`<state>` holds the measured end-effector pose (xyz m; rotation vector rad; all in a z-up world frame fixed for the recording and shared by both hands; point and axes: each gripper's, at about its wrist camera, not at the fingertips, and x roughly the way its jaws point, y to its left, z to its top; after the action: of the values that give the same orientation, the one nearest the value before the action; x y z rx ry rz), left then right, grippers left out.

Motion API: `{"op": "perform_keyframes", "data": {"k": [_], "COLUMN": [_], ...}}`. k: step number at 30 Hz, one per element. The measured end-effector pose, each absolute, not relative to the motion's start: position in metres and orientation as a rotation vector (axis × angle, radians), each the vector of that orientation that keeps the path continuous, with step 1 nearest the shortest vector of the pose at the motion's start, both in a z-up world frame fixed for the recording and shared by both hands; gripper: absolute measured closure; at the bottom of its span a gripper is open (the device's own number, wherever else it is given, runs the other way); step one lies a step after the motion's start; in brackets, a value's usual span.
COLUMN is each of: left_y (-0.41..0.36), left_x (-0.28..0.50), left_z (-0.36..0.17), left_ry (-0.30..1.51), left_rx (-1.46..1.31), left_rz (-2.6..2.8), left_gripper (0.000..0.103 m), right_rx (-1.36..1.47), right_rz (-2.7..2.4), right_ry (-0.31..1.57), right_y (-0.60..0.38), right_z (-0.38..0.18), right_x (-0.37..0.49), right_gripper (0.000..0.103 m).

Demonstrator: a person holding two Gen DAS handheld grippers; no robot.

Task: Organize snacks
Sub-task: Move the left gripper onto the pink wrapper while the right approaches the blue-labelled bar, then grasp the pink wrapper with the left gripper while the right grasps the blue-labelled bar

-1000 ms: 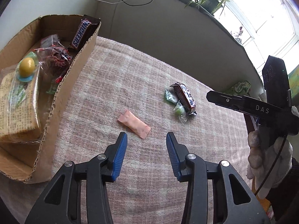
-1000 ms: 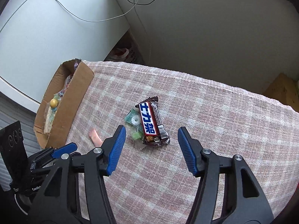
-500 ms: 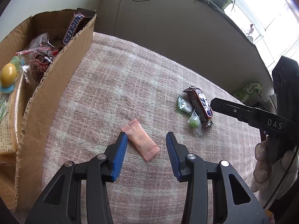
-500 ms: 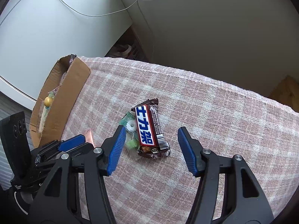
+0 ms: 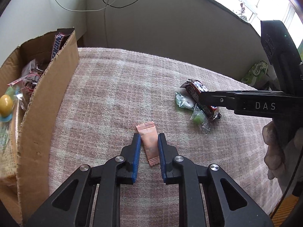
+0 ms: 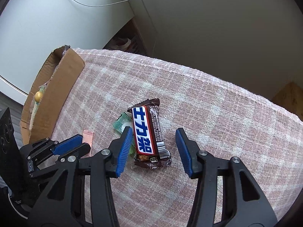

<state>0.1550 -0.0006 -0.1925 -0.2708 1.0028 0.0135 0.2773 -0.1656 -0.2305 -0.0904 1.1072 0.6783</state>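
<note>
Near the middle of the desk's plaid cloth point(image 5: 117, 87), the pink sachet point(image 5: 149, 142) lies flat with its long axis running almost straight along the left gripper point(image 5: 149, 147), one crimped end poking out past the fingertips and the other end back between them. The left fingers point(image 5: 136, 152) have just been closing and now stand narrowly apart on either side of the sachet, at or very close to its long edges; whether the pads already press it cannot be told for sure, so the pinch looks begun rather than finished. Closer to the desk's right edge, the chocolate bar point(image 6: 148, 130) lies with its long axis likewise pointing away from the right gripper point(image 6: 154, 149), whose fingers have also just been closing but remain well spread, the bar between them with a clear gap on the right side. Two small green candies point(image 6: 122, 123) lie just beside the bar's left flank, right at the right gripper's left finger point(image 6: 123, 149), so a squeeze there may catch them too. At the desk's left edge stands the cardboard box point(image 5: 49, 102), already holding snacks. The sachet is the nearer piece to that box, and the left hand is the one on it, so carrying it leftward looks like the coming step.
</note>
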Motion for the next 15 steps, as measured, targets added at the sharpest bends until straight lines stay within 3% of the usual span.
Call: {"op": "perform_keyframes", "data": {"k": [5, 7, 9, 15], "left_y": [-0.002, -0.001, -0.003, 0.002], "left_x": [0.156, 0.156, 0.159, 0.159], "left_z": [-0.193, -0.194, -0.193, -0.193], "left_ry": [1.002, 1.002, 0.999, 1.019], "left_rx": [-0.266, -0.27, -0.274, -0.306], "left_rz": [0.009, 0.008, 0.007, 0.001], "left_gripper": [0.087, 0.088, 0.091, 0.09], "right_rx": [-0.169, -0.199, -0.212, -0.201], "right_rz": [0.667, 0.657, 0.646, 0.645], "right_ry": [1.099, 1.091, 1.087, 1.089], "right_y": [-0.155, -0.151, -0.151, -0.155], "right_z": [-0.234, -0.234, -0.234, -0.234], "right_x": [0.277, 0.276, 0.277, 0.279], "right_gripper": [0.053, 0.059, 0.072, 0.073]}}
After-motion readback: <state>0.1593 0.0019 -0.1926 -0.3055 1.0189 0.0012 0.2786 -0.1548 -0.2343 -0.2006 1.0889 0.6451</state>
